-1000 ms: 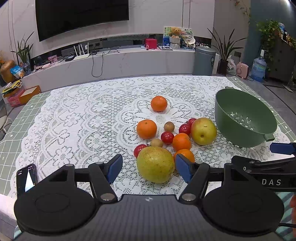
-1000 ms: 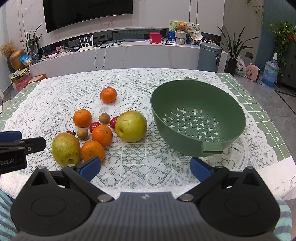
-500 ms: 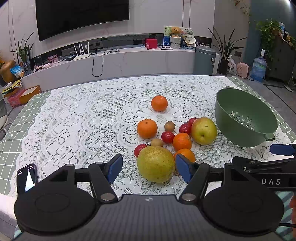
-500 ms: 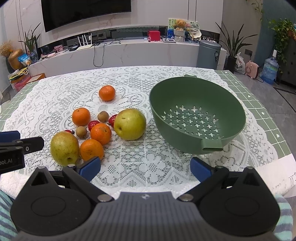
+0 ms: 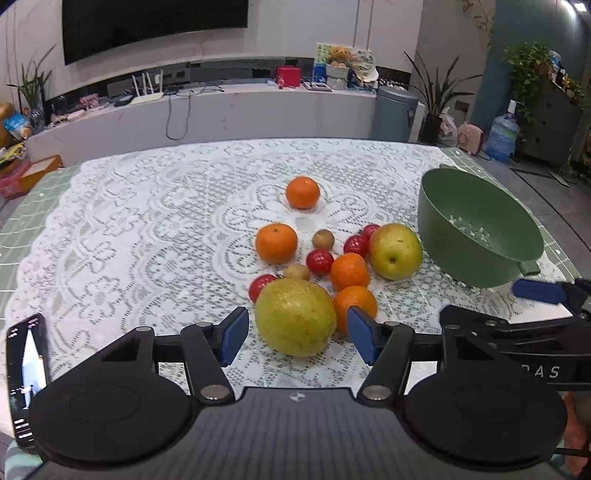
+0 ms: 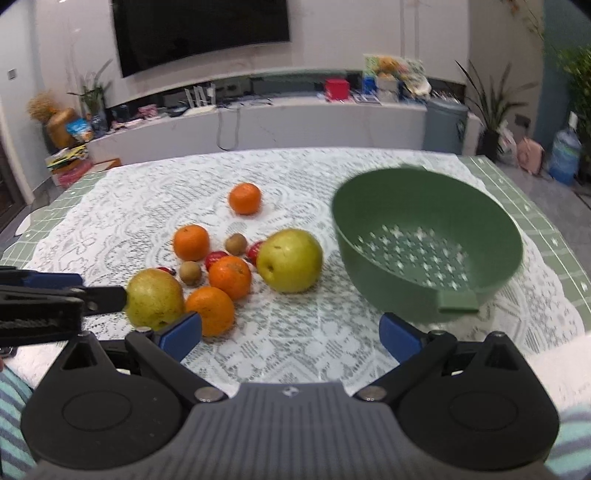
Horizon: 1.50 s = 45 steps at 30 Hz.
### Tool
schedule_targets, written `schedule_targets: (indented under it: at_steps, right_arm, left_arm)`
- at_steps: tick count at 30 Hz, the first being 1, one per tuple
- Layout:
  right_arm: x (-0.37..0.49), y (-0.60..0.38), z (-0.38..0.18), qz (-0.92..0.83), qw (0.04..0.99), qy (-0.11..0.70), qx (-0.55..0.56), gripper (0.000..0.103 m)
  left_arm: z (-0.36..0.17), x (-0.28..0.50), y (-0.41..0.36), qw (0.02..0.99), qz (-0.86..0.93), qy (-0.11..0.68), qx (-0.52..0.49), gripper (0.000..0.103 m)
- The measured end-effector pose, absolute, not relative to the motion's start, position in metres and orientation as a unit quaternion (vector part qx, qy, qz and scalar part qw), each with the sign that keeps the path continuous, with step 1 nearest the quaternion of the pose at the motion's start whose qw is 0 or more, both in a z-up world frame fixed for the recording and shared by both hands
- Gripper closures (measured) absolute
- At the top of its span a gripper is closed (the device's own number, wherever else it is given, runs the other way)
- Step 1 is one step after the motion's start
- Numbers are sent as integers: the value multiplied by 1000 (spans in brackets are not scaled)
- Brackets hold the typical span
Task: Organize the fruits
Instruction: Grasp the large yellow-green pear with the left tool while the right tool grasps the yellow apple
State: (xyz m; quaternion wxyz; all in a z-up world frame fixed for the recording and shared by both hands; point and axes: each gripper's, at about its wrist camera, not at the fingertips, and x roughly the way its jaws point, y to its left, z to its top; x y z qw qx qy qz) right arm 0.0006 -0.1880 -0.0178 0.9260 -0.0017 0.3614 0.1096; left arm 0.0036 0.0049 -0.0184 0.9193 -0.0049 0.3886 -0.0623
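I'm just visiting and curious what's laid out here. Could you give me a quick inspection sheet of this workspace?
Surface: table with green tiles under a white lace cloth.
Job's things: two big yellow-green pears, near and far; four oranges, small red and brown fruits; green colander, nothing in it.
Clutter: phone at the near left edge.
Grippers: left tool closing, pads either side of the near pear, a gap showing beside the left pad; right tool open over bare cloth.
Cables: cord hanging from the back counter.
Surroundings: dark TV, bin, plants, water bottle.
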Motion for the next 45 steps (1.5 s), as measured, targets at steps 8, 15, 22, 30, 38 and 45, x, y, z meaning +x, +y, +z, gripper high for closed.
schedule_targets:
  at_steps: [8,15,22,30,38,45]
  right_arm:
    - [21,-188,-29,119,916,380,38,29]
    - [48,-197,-42,99,903,401,119,30]
    - [75,-207,-54,80,884,413,203,23]
    - [101,-207,-63,62,876,414,241,23]
    - [114,-201,-76,62,866,427,253,31]
    - [119,-198,-83,49,866,433,246,37]
  left_arm:
    - [-24,12,5,920,-65,385,-17,31]
    - [-37,26,9,912,-53,405,-44,25]
    - [-48,40,14,900,-45,427,-77,25]
    - [-55,57,14,892,-42,442,-85,26]
    - [-57,66,14,887,-51,450,-86,26]
    - [-60,71,15,886,-58,452,-89,25]
